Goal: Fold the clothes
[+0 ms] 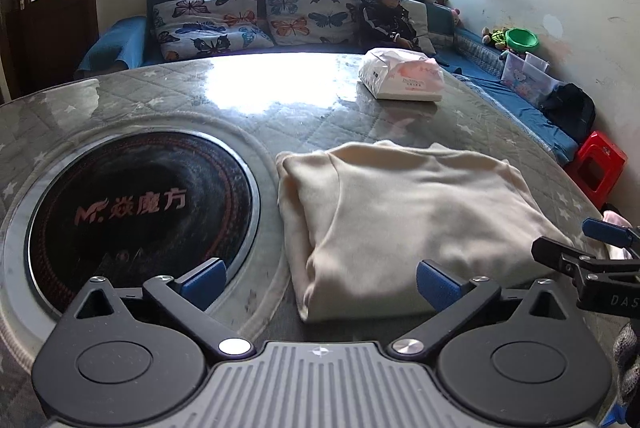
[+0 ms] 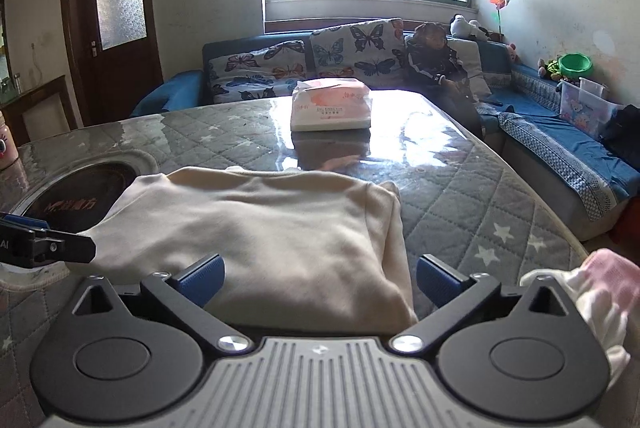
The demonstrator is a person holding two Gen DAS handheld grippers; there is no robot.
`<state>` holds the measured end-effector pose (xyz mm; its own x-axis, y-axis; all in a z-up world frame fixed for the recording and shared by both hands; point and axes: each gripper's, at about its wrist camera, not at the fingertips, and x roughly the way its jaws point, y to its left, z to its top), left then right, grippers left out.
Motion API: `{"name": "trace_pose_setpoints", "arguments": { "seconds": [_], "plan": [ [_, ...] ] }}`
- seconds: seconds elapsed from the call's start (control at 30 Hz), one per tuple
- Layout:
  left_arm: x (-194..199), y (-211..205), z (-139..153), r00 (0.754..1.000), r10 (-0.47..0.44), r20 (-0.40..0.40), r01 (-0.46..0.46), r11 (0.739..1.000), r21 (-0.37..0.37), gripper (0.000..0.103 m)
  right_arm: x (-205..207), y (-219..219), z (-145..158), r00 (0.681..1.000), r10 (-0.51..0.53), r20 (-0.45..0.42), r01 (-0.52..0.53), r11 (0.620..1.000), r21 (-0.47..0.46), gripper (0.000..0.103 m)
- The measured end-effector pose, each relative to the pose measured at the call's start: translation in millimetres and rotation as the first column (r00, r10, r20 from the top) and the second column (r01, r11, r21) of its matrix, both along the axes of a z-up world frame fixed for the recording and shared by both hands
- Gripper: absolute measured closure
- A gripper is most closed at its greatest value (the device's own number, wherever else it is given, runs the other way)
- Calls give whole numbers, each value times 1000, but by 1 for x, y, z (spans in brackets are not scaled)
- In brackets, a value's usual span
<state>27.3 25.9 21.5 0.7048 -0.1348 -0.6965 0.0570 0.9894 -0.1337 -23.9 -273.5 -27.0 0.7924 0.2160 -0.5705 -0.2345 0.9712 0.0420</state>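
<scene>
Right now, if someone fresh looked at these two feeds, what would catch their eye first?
Probably the folded cream garment, lying on the quilted table just ahead of both open grippers, left gripper and right gripper. Next, the round black cooktop set into the table to the garment's left. Beyond it, a white tissue pack sits in the window glare.

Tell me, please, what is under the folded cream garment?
The cream garment lies on the quilted grey table cover, beside the round black cooktop rather than on it. Whether anything else is hidden beneath the garment cannot be seen, because the cloth covers that part.
</scene>
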Motion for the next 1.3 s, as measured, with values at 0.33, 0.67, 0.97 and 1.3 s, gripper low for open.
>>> {"name": "trace_pose_setpoints", "arguments": {
  "seconds": [0.33,0.67,0.97,1.3],
  "plan": [
    [-30,-5,-4,1000,-20,18,20,1000,21,0,-23,1,-2,1000,-21,2,21,1000,13,0],
    [-54,-7,-12,1000,-20,-2,20,1000,1,0,-44,4,-6,1000,-24,0,24,999,37,0],
    [-65,-9,-15,1000,-22,-20,23,999,35,0,-59,9,-6,1000,-20,-4,20,999,32,0],
    [-77,-12,-18,999,-30,-25,32,997,68,0,-67,11,-12,999,-17,-37,17,1000,7,0]
  ]
}}
